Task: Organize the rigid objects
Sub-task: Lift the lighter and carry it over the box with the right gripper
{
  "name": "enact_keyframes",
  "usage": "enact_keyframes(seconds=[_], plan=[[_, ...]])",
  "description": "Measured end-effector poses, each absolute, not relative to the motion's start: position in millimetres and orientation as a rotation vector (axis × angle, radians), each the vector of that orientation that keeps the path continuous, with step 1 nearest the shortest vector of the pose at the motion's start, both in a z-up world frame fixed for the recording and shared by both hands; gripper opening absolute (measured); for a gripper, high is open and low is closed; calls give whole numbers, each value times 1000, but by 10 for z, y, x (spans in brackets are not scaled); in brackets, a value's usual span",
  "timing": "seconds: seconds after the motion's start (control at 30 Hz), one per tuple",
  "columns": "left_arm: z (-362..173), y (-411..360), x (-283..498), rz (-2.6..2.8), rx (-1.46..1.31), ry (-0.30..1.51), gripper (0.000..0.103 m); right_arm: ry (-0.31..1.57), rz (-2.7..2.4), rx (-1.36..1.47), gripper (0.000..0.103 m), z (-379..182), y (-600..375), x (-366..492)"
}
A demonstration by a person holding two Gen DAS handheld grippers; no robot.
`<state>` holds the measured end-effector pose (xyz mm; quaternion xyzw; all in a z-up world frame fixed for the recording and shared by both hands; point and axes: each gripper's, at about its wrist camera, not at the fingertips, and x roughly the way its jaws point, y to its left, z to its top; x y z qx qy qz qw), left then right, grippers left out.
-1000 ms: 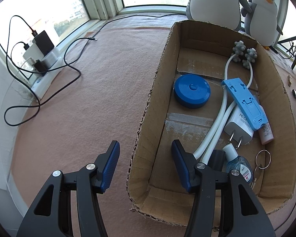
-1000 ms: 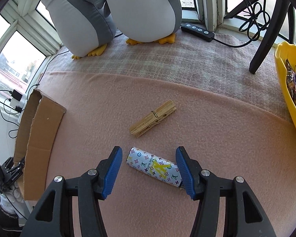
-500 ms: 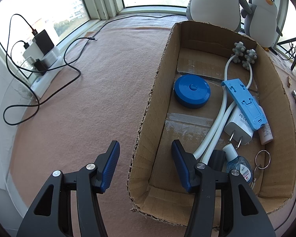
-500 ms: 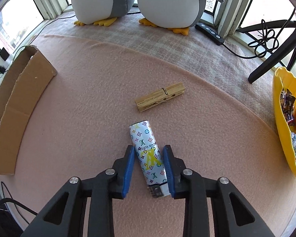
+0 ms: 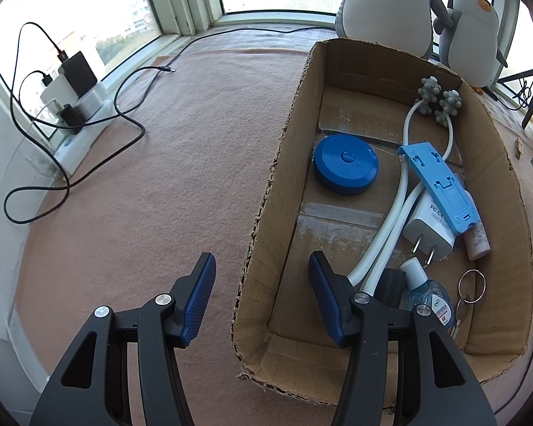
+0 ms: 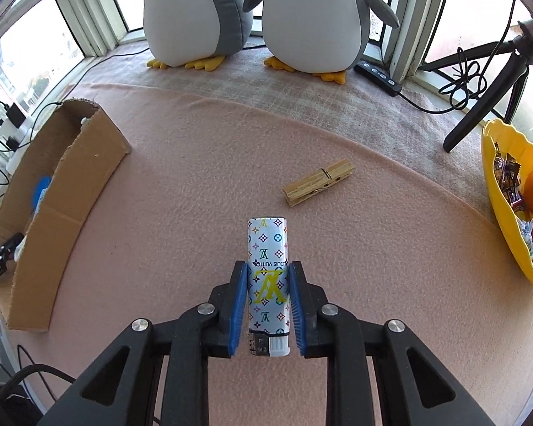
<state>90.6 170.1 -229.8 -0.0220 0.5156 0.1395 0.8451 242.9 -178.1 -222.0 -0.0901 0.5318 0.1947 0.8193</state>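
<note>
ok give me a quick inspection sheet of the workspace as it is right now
surface: pink felt cloth, a grey checked strip by the windows.
job's things: patterned lighter in the right gripper; wooden clothespin loose on the cloth; cardboard box holding a blue round case, blue clip, white charger, sanitizer bottle, keyring.
clutter: yellow bowl with oranges and sweets.
grippers: right shut on the lighter; left gripper open, straddling the box wall.
cables: black leads across the cloth; power strip.
surroundings: two plush penguins, windows, tripod.
</note>
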Motion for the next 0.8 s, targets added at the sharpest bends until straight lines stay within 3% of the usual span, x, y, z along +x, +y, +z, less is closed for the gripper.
enact_keyframes(seconds=[0.47,0.8], plan=[[-2303,1702,901,290,-51,1084,54,982,662,-101,21,-1456,-744,2001],[-2304,1696,898,286,-61,1081,54,1000,768,-151,21,-1484,78,1807]])
